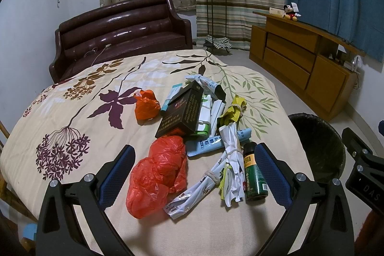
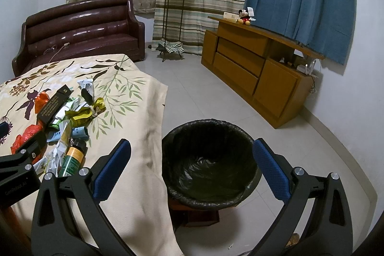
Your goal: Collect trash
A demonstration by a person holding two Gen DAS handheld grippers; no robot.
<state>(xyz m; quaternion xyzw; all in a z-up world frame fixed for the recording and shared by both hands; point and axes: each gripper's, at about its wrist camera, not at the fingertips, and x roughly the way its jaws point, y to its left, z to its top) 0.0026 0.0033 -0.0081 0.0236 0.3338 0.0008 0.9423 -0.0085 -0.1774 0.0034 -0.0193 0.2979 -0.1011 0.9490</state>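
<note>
A heap of trash lies on a cloth-covered table (image 1: 72, 97). It holds a crumpled red plastic bag (image 1: 156, 174), an orange bag (image 1: 146, 104), a dark carton (image 1: 182, 112), tied paper wrappers (image 1: 228, 160), a green bottle (image 1: 254, 174) and a yellow wrapper (image 1: 234, 109). My left gripper (image 1: 194, 157) is open, its fingers straddling the red bag and the bottle. A bin with a black liner (image 2: 208, 167) stands on the floor right of the table. Open and holding nothing, my right gripper (image 2: 192, 162) hovers above the bin's mouth. The bottle (image 2: 72, 157) also shows in the right wrist view.
A dark leather sofa (image 1: 122, 32) stands behind the table. A wooden cabinet (image 2: 252, 71) with a plush toy (image 2: 244, 17) lines the right wall. A plant stand (image 2: 174, 23) is by the curtains. Tiled floor (image 2: 204, 97) lies between table and cabinet.
</note>
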